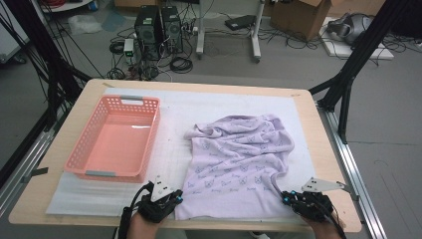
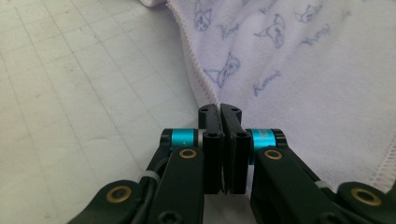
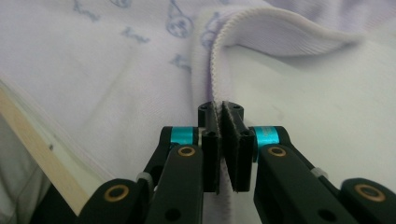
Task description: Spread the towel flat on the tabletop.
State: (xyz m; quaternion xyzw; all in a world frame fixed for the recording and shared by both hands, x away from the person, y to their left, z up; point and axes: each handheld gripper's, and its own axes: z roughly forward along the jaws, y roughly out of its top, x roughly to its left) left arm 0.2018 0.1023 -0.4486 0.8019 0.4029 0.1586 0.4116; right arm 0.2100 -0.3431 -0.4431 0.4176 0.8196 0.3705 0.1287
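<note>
High view: lilac printed cloth (image 1: pixel 239 164) lies spread on the white mat of the desk (image 1: pixel 328 164), right of an empty pink basket (image 1: pixel 115 139). Left claw (image 1: pixel 175 199) sits at the cloth's near-left corner, right claw (image 1: pixel 287 198) at the near-right edge; both near corners pinned, probably to lift or fold it.

Left gripper view: jaws shut, cloth hem (image 2: pixel 205 91) meeting their tips.

Right gripper view: jaws clamped on the stitched hem (image 3: pixel 219 79), which runs down between them.

Lab, computer towers (image 1: pixel 159 30), floor cables (image 1: pixel 181 63), cardboard box (image 1: pixel 303 17)
</note>
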